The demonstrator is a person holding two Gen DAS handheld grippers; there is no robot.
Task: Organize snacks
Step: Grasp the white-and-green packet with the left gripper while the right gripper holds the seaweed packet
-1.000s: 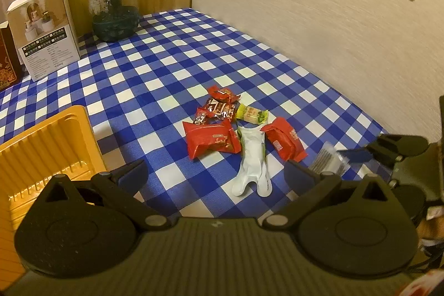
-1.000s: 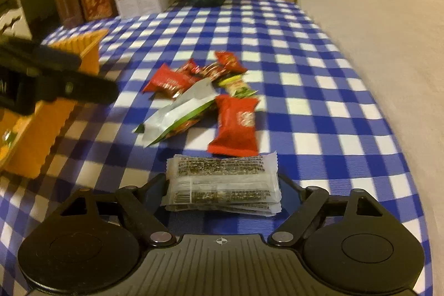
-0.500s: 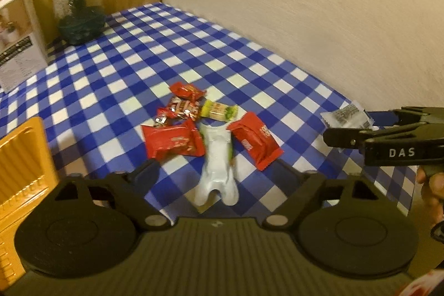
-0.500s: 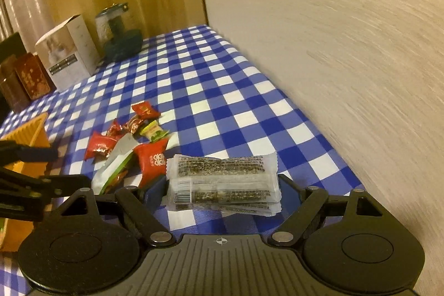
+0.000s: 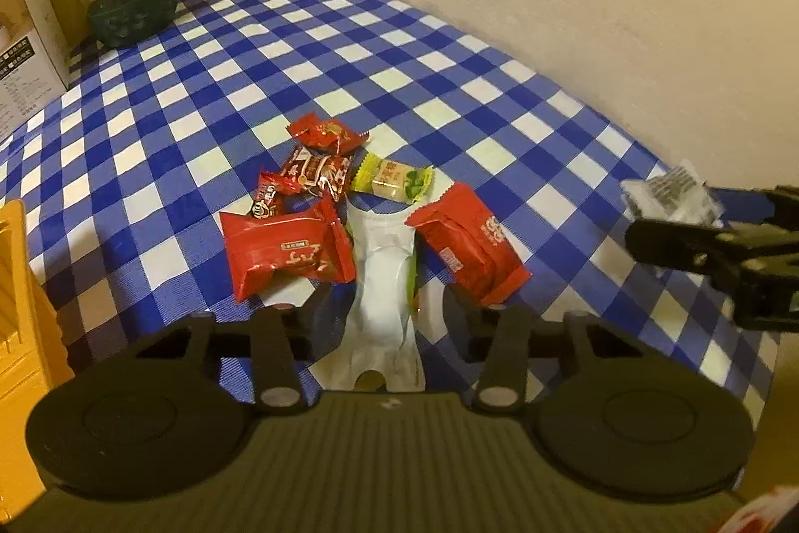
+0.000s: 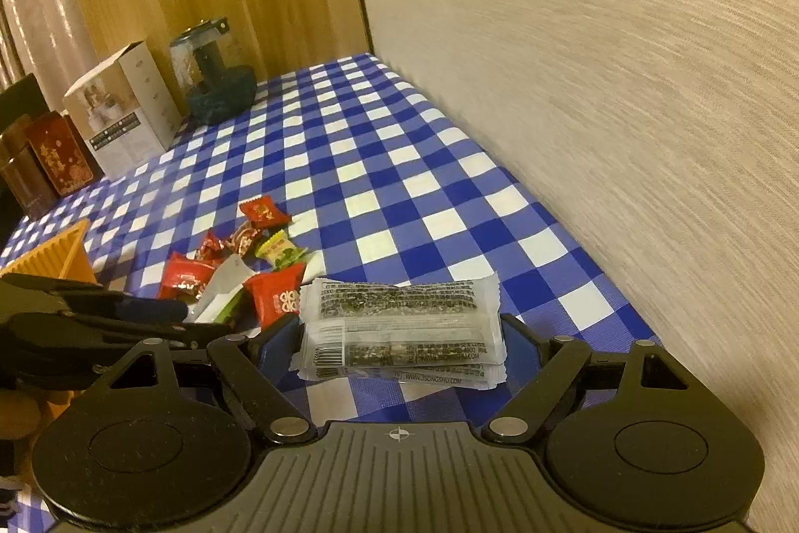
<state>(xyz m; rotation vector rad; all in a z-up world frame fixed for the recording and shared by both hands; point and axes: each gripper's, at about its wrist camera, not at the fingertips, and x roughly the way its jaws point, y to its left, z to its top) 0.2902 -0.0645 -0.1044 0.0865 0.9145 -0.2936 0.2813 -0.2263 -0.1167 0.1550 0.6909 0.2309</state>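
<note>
Left gripper (image 5: 384,308): jaws spread wide, low over the counter, aimed toward 12 o'clock, nothing between them.
Left gripper from the right wrist view: dark fingers (image 6: 125,318) enter at 9 o'clock, pointing toward 3 o'clock.
Right gripper (image 6: 399,333): jaws closed onto clear snack packets (image 6: 402,328), held above the counter.
Right gripper from the left wrist view: enters at 3 o'clock, fingers pointing toward 9 o'clock.
</note>
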